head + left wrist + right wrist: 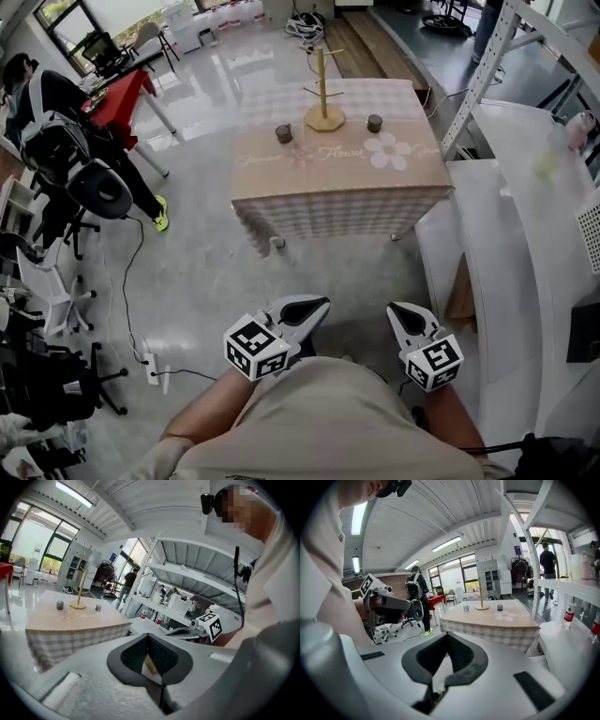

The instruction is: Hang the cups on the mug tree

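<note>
A wooden mug tree [323, 92] stands upright at the far middle of a table with a checked cloth [337, 192]. A dark cup [284, 133] sits to its left and another dark cup [374, 123] to its right, both on the cloth. My left gripper [317, 304] and right gripper [397, 310] are held close to my body, far short of the table, both shut and empty. The left gripper view shows the mug tree [80, 590] and the two cups [60, 605] [98, 607] in the distance. In the right gripper view, the mug tree [481, 595] stands between the cups [466, 607] [499, 607].
White benches and a shelf frame [525, 234] run along the right side. Office chairs [56, 291] and a person with a backpack [56, 131] are at the left, beside a red table [122, 94]. A power strip with a cable [150, 366] lies on the floor.
</note>
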